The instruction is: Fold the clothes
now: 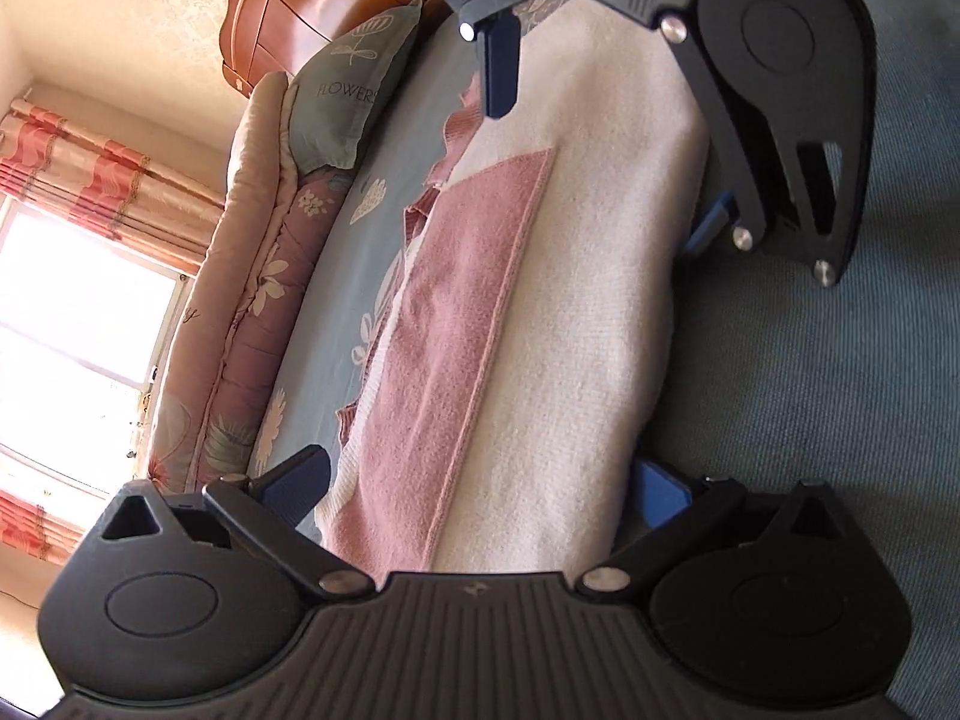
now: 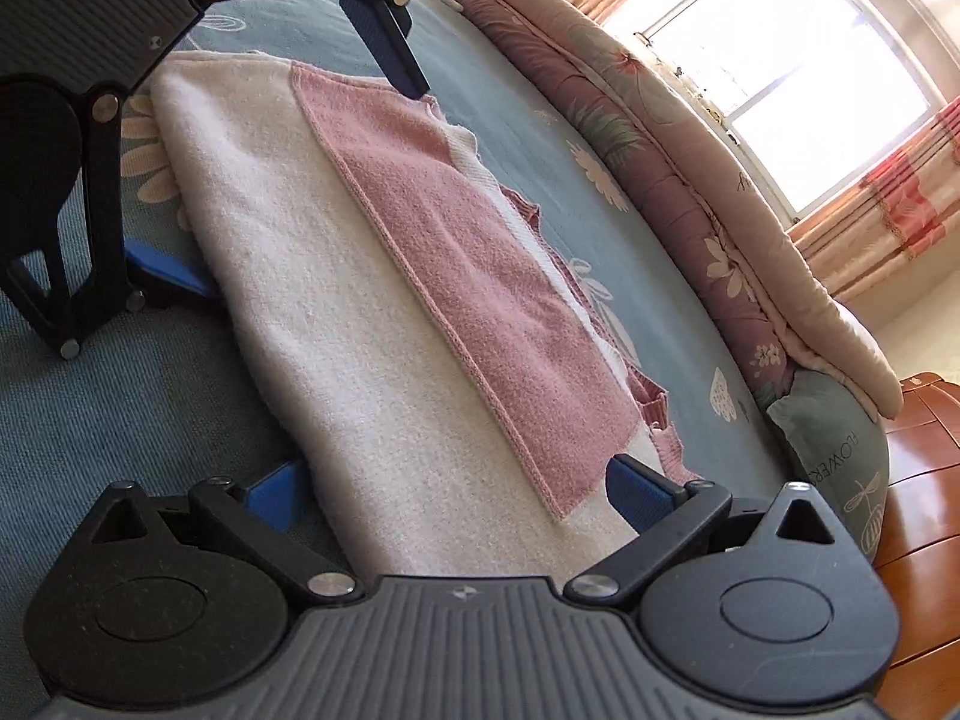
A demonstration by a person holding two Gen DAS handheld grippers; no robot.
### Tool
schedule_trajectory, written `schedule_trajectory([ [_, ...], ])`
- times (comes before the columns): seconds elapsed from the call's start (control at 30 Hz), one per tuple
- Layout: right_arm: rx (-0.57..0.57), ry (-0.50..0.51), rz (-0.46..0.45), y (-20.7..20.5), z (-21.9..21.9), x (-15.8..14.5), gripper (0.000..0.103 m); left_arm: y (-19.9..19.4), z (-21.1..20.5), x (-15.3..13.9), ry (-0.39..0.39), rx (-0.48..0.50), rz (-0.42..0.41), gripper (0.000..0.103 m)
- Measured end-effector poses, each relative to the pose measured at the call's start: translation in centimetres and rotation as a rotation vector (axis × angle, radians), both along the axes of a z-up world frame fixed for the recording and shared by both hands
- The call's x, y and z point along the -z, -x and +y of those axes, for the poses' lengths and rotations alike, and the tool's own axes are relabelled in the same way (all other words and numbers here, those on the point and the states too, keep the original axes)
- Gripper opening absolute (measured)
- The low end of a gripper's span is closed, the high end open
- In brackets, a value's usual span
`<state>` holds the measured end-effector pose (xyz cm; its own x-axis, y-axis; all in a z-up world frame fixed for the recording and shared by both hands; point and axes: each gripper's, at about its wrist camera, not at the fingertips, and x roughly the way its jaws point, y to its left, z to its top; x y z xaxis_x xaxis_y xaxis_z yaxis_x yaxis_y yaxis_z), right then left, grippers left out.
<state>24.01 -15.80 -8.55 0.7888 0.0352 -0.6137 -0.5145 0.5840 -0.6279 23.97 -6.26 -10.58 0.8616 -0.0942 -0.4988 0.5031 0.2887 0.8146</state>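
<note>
The left tongs [image 1: 480,492] and right tongs [image 2: 456,480] gape wide, each straddling an end of the folded sweater [image 1: 540,300] on the bed [image 1: 810,390], facing each other, gripping nothing.

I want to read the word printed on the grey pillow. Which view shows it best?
The left wrist view: the grey pillow is lit and its print reads "FLOWERS" nearly level. In the right wrist view the pillow sits at the frame's edge, with the lettering turned sideways and partly cut off.

The folded garment [image 1: 540,312] lies flat on the bed [image 1: 810,420], a gripper at each end; quilt [image 1: 240,300] and pillow [image 1: 348,96] (side by side) line the far edge.
</note>
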Motion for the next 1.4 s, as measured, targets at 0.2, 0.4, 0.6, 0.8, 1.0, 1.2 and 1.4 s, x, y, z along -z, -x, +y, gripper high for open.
schedule_trajectory([
  [0.2,0.108,0.121,-0.017,-1.8,-6.3,1.4,0.103,-0.3,3.7,0.5,-0.062,-0.062,-0.03,0.103],
  [0.4,0.111,0.146,-0.064,-2.7,-6.2,2.1,0.103,-0.9,1.5,1.3,-0.129,-0.036,-0.097,0.103],
  [0.6,0.059,0.179,-0.102,-4.8,-3.8,2.4,0.103,-2.5,-1.1,0.9,-0.13,0.018,-0.089,0.103],
  [0.8,0.091,0.215,-0.103,-5.5,-7.9,2.5,0.103,-3.6,2.5,1.8,-0.251,-0.008,-0.093,0.103],
  [1.0,0.09,0.269,-0.146,-7.1,-6.8,3.3,0.103,-3.7,0.7,2.7,-0.313,0.033,-0.142,0.103],
  [1.2,0.135,0.209,-0.169,-7.4,-7.1,3.3,0.103,-2.9,1.4,2.8,-0.247,-0.005,-0.066,0.068],
  [1.4,0.141,0.181,-0.178,-6.8,-7.8,3.2,0.103,-3.2,1.3,3.2,-0.219,-0.032,-0.005,0.042],
])
